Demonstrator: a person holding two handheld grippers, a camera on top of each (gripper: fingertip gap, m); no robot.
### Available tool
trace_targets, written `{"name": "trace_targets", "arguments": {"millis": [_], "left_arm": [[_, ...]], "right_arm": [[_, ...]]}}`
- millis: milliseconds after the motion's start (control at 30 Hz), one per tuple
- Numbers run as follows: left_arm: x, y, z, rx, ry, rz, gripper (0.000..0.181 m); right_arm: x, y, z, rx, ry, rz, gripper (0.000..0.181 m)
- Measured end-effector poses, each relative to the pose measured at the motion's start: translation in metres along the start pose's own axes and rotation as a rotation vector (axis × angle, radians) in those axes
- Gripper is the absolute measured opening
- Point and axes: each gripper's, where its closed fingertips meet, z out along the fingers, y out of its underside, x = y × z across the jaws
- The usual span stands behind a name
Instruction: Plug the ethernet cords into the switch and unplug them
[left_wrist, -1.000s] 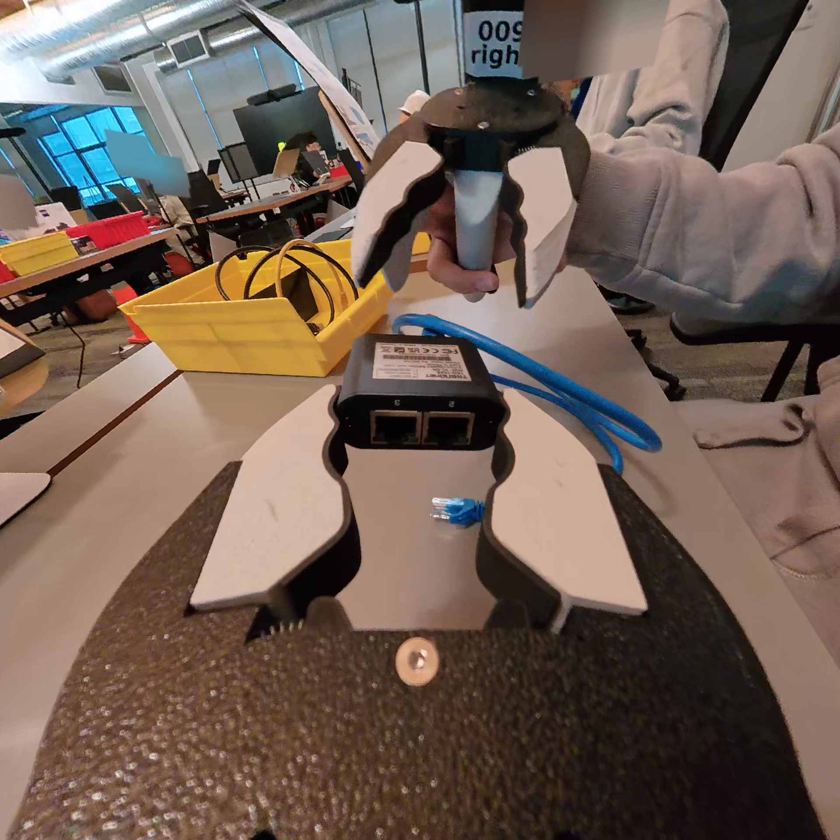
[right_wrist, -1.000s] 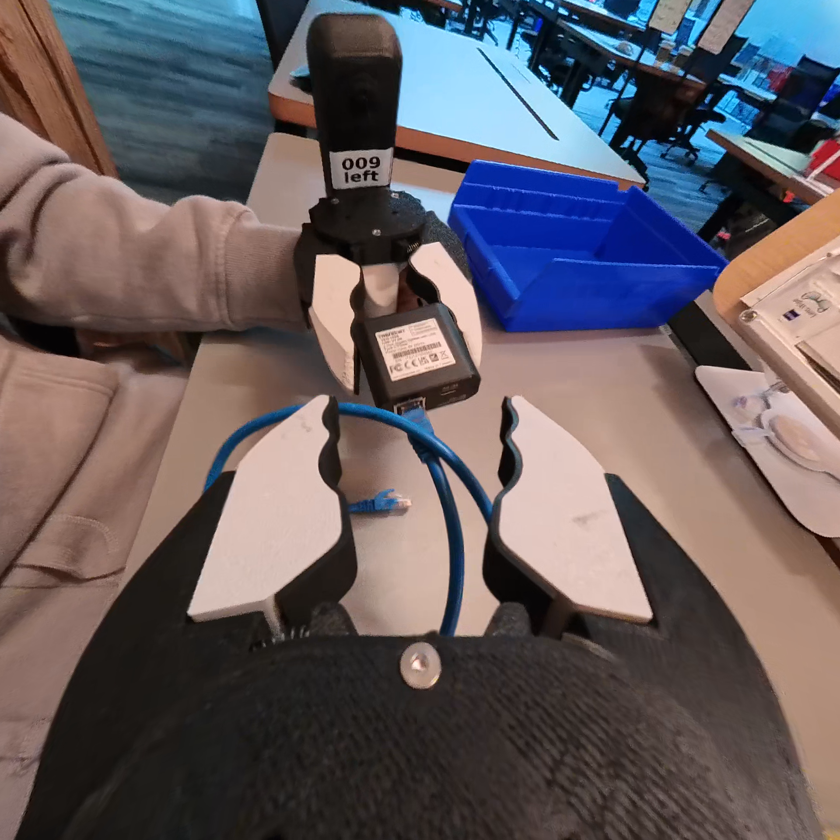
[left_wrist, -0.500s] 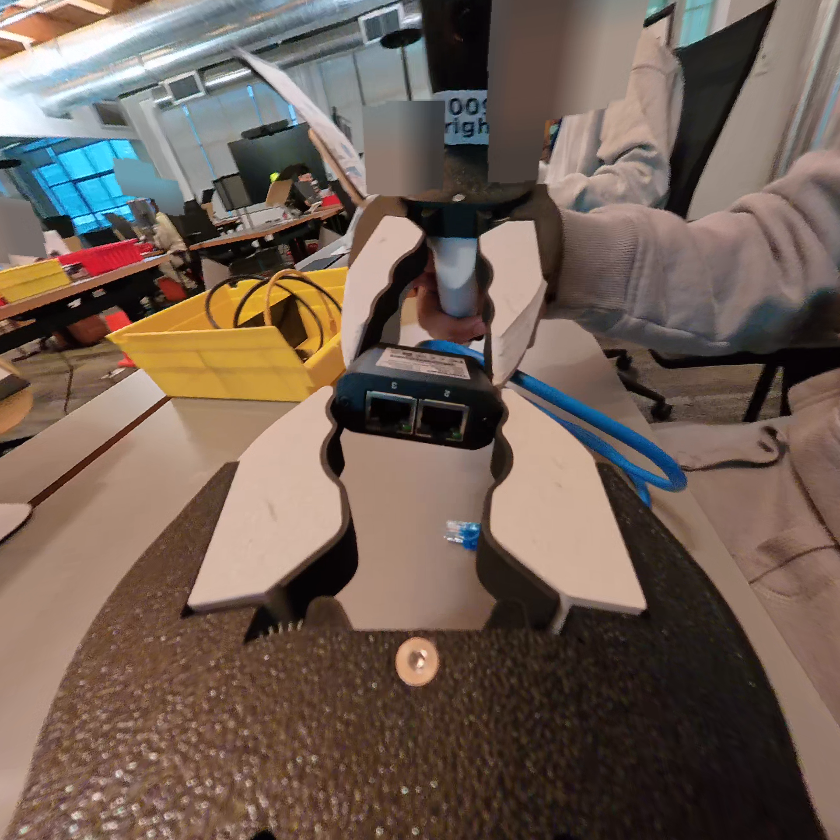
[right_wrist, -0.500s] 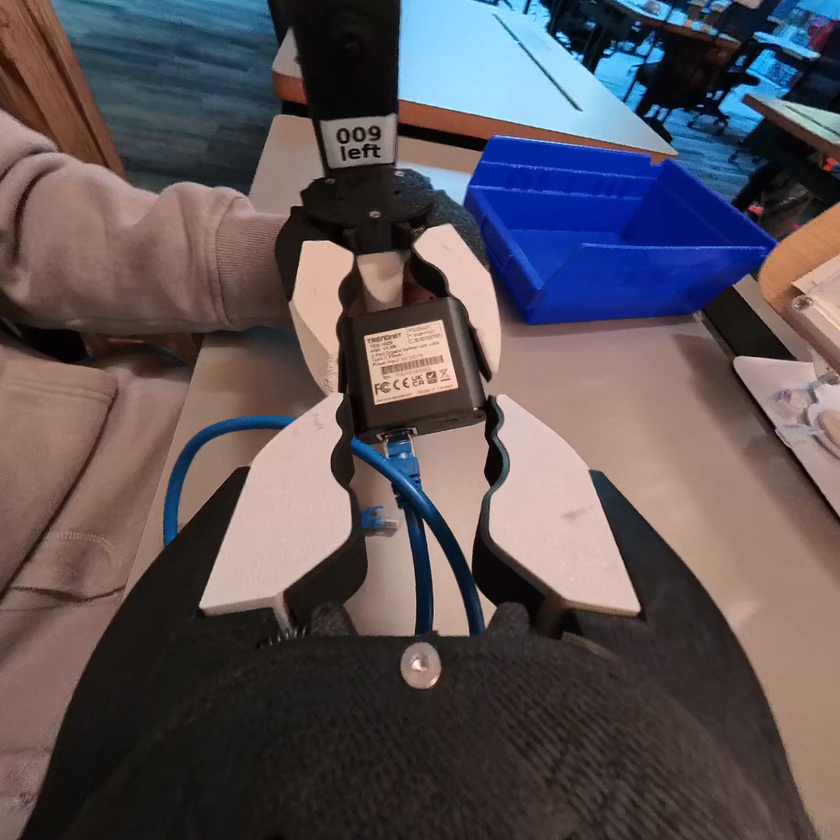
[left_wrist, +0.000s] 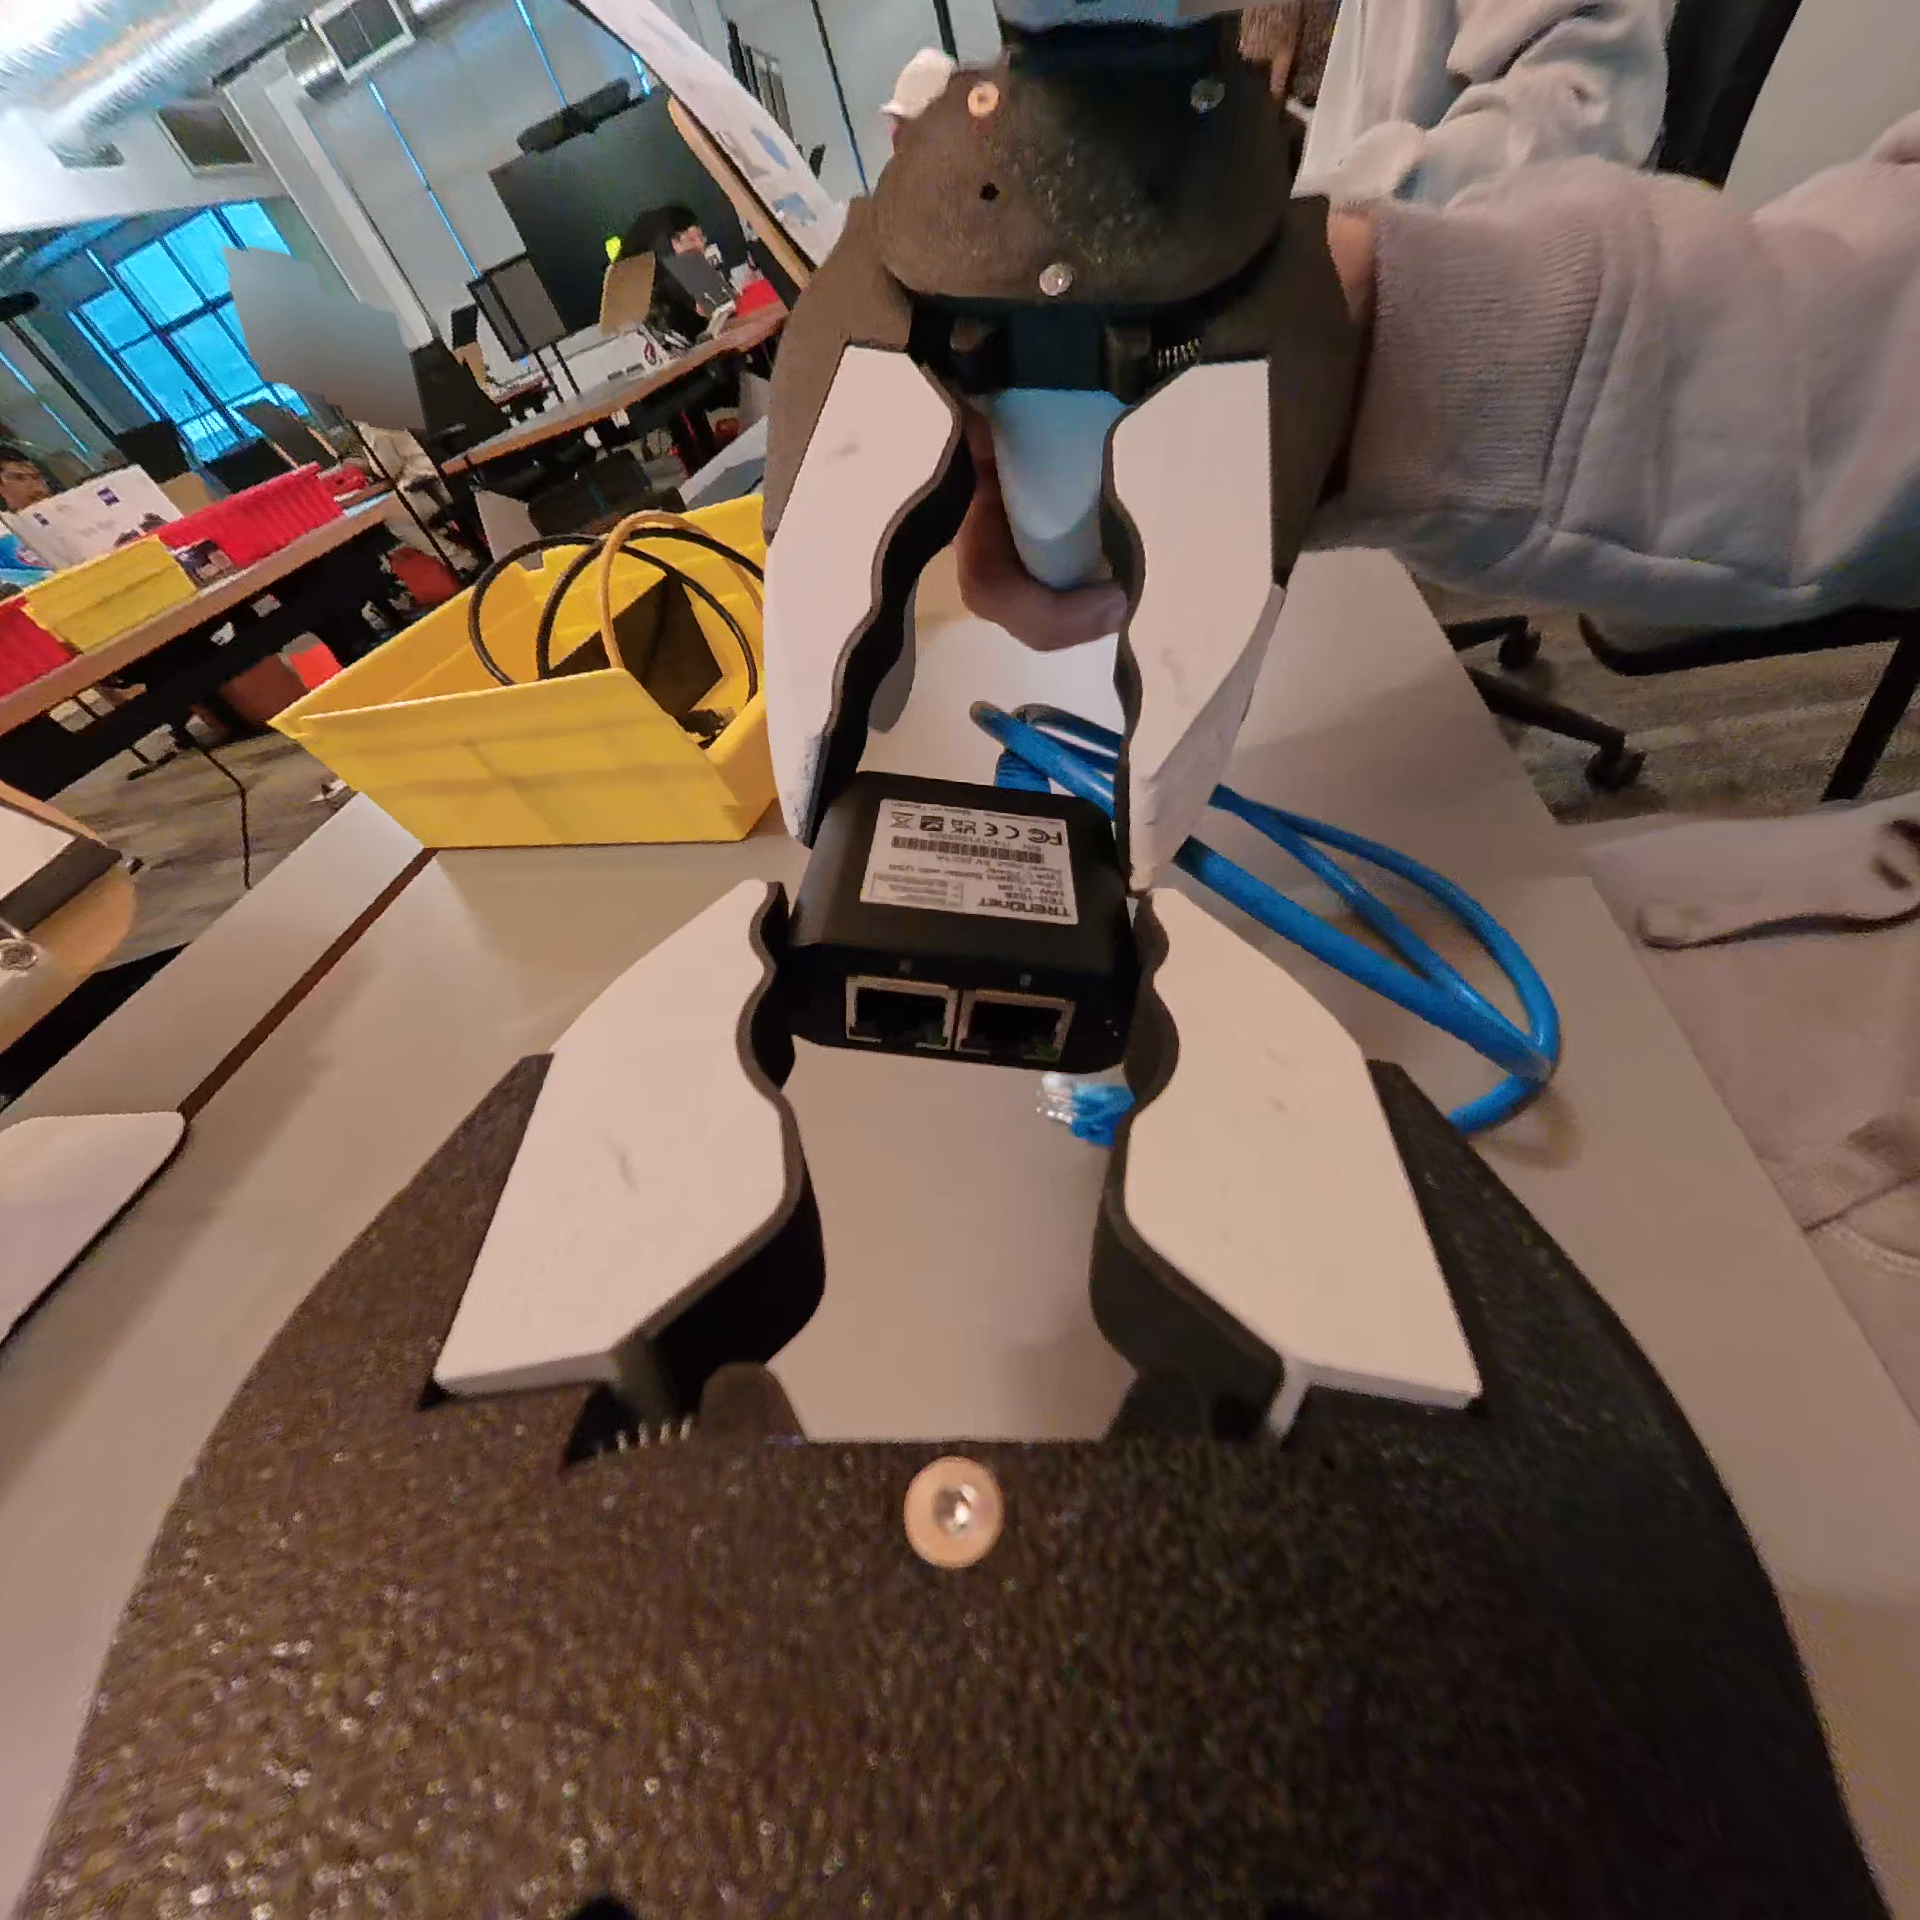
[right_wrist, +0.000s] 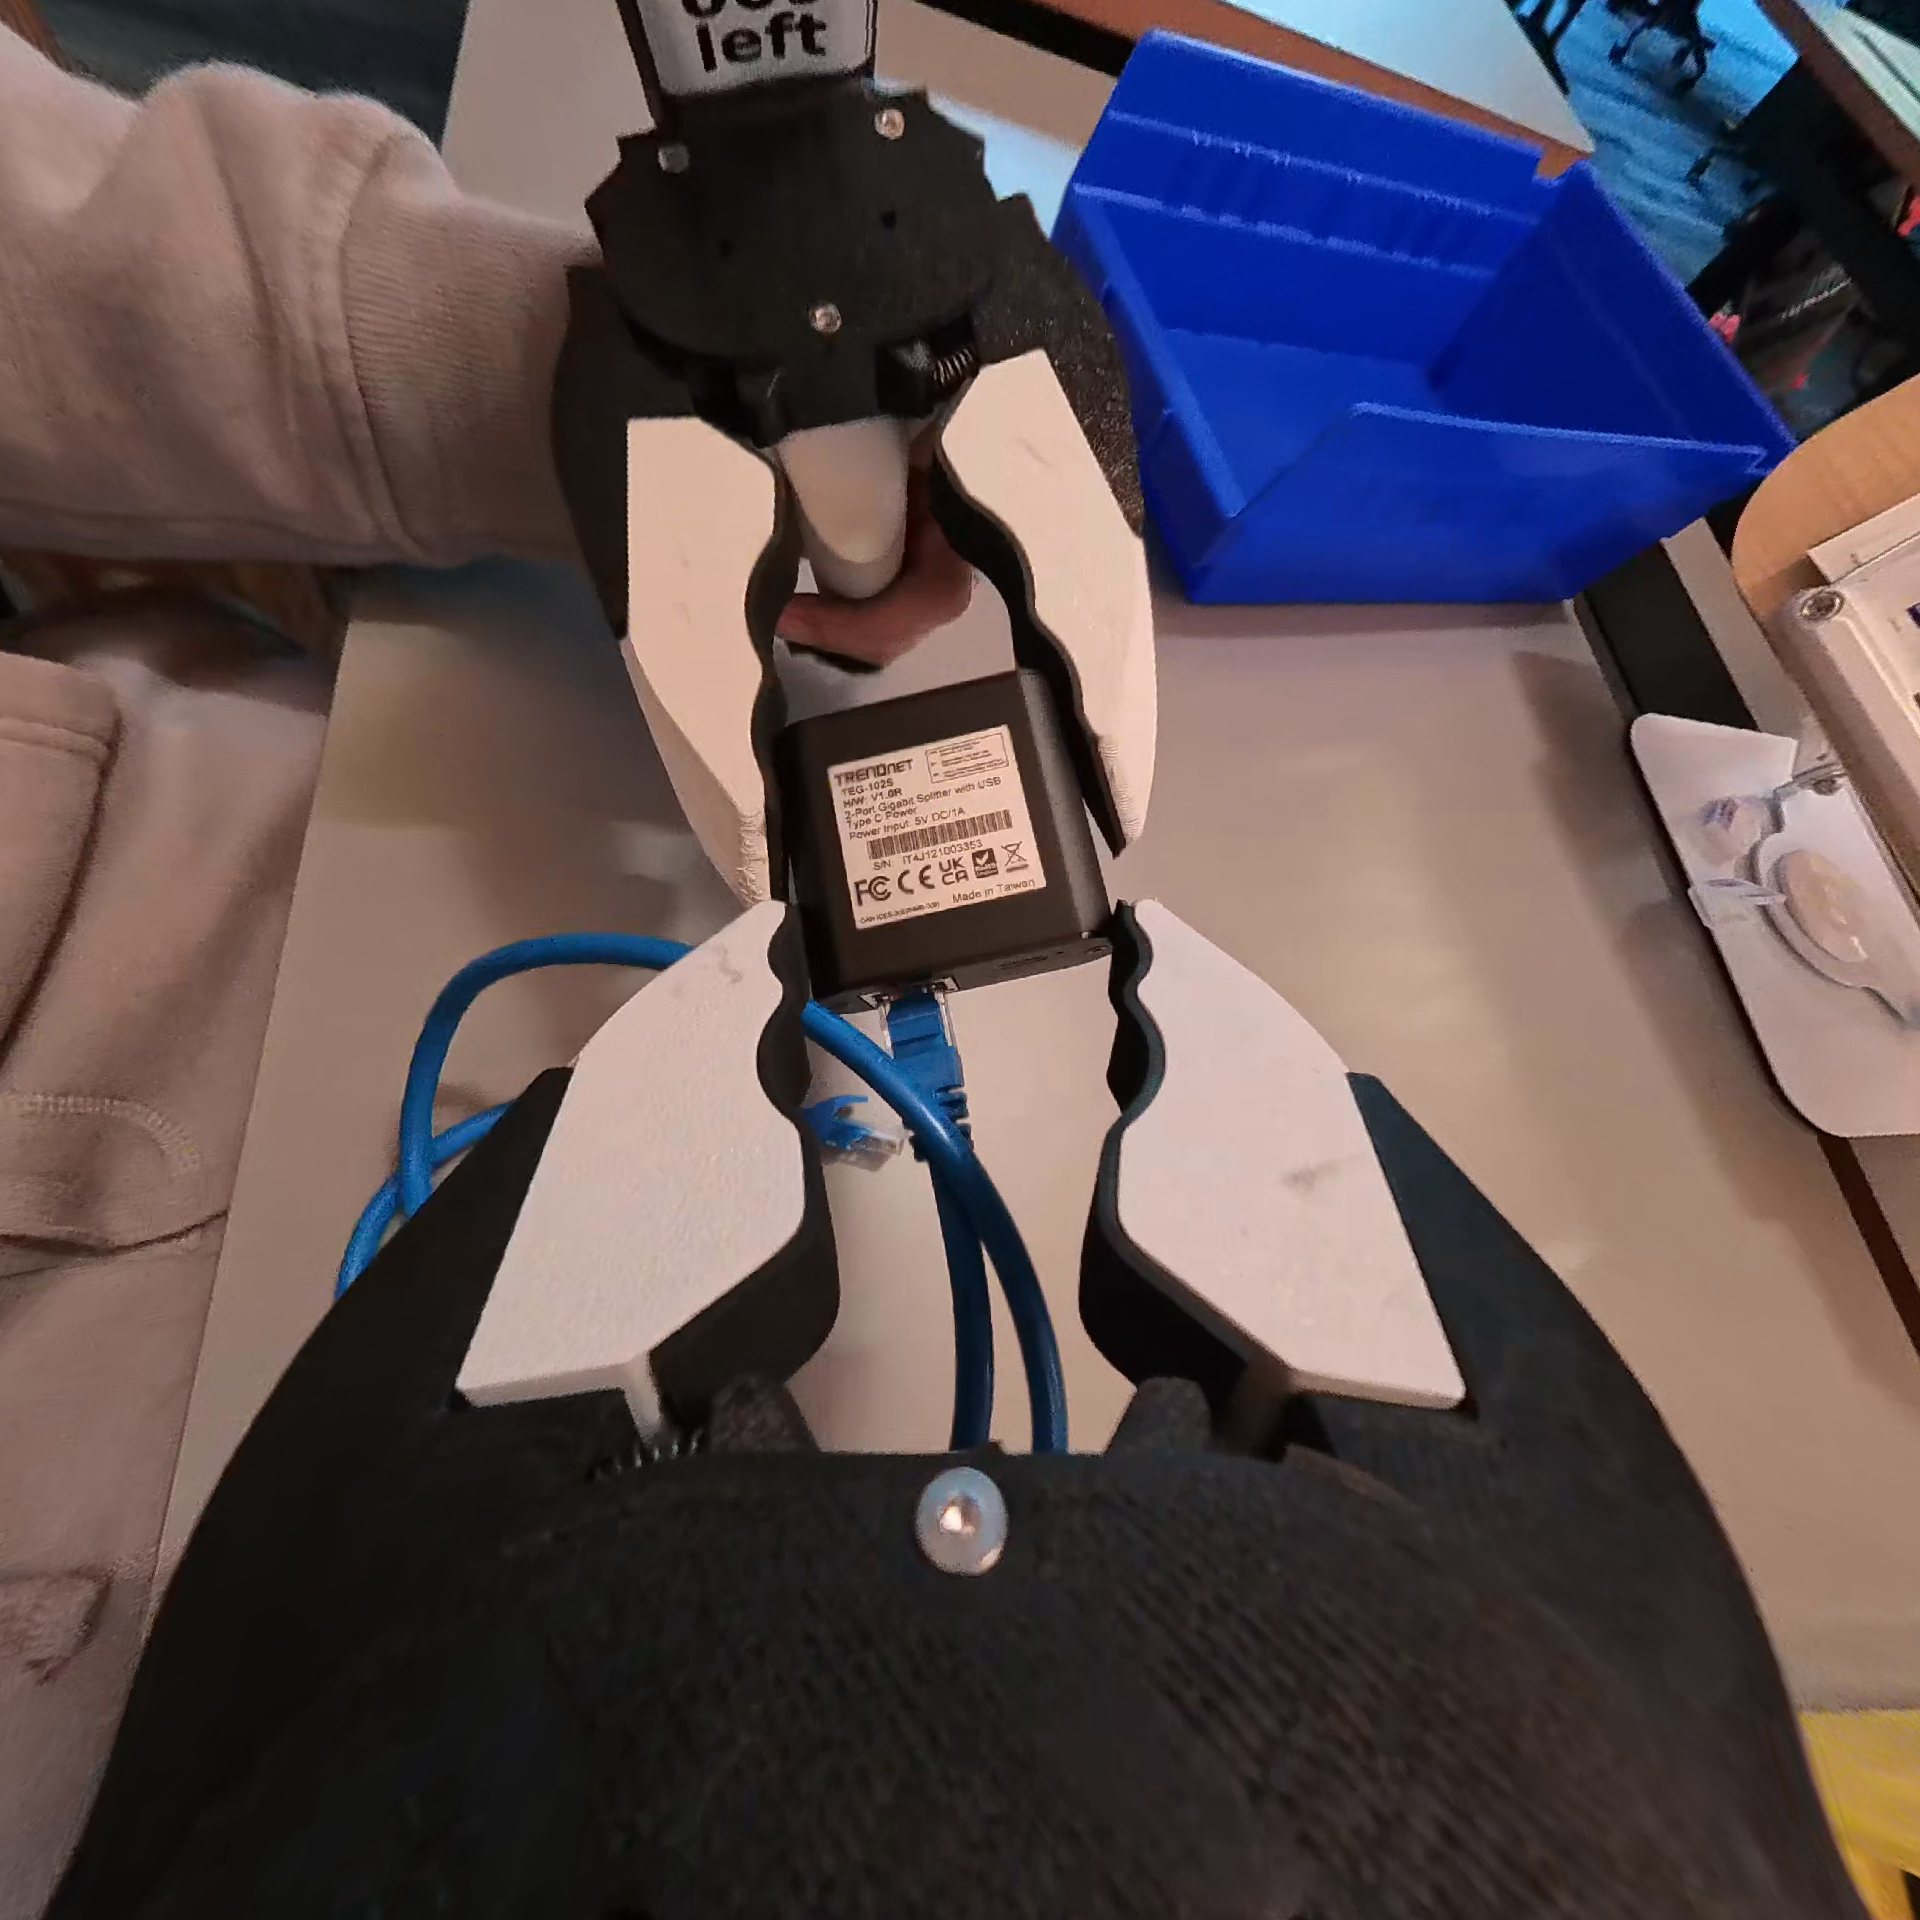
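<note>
A small black switch (left_wrist: 966, 883) with two empty ports facing me sits between the fingertips of my left gripper (left_wrist: 956, 935), which is shut on it low over the table. My right gripper (right_wrist: 951, 930) comes from the opposite side, and its fingertips press against both sides of the switch's (right_wrist: 935, 831) other end. A blue ethernet cord (right_wrist: 977, 1247) is plugged into that end by its plug (right_wrist: 920, 1029). The cord runs back between the right fingers and loops on the table (left_wrist: 1455, 935). Its loose second plug (right_wrist: 852, 1127) lies on the table under the switch.
A yellow bin (left_wrist: 540, 758) holding coiled cables stands at the far left of the grey table (left_wrist: 582, 914). A blue bin (right_wrist: 1455, 499) stands beyond the switch in the right wrist view. A white packet (right_wrist: 1787, 914) lies at that table edge. The person's sleeves flank both grippers. Left and right tips are no more than a few centimetres apart.
My right gripper moved in from above the table to the switch, and its fingers narrowed onto the cord end. My left gripper kept its hold and shifted the switch slightly.
</note>
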Motion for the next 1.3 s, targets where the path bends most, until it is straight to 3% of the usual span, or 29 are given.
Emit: {"name": "trace_targets", "arguments": {"millis": [100, 200, 333, 433, 533, 600, 667, 767, 933, 1300], "left_arm": [[-0.006, -0.003, -0.001, 0.054, -0.031, -0.020, 0.061], [-0.027, -0.002, -0.015, 0.105, -0.129, -0.092, 0.062], [-0.056, -0.006, -0.034, 0.200, -0.281, -0.171, 0.062], [-0.062, -0.006, -0.034, 0.211, -0.339, -0.156, 0.061], [-0.061, -0.004, -0.029, 0.133, -0.386, -0.064, 0.061], [-0.056, -0.010, -0.026, 0.108, -0.389, 0.016, 0.061], [-0.052, -0.022, -0.023, 0.123, -0.393, 0.070, 0.061], [-0.047, -0.033, -0.023, 0.149, -0.387, 0.116, 0.061], [-0.040, -0.031, -0.018, 0.172, -0.357, 0.100, 0.061], [-0.040, -0.033, -0.015, 0.212, -0.356, 0.061, 0.061]], "right_arm": [[0.005, -0.004, -0.005, 0.058, 0.022, 0.027, 0.055], [0.032, -0.019, -0.036, 0.215, 0.233, 0.163, 0.052], [0.044, -0.015, -0.070, 0.472, 0.415, 0.701, 0.043], [0.023, -0.020, -0.058, 0.700, 0.310, 0.941, 0.044], [0.026, -0.034, -0.065, 0.776, 0.369, 0.915, 0.033], [0.029, -0.030, -0.048, 0.665, 0.403, 0.864, 0.034], [0.029, -0.015, -0.022, 0.560, 0.367, 0.940, 0.042], [0.032, -0.019, -0.017, 0.790, 0.230, 1.144, 0.042], [0.036, -0.016, -0.022, 1.064, 0.058, 1.389, 0.023], [0.037, -0.014, -0.014, 1.210, -0.079, 1.580, 0.018]]}}
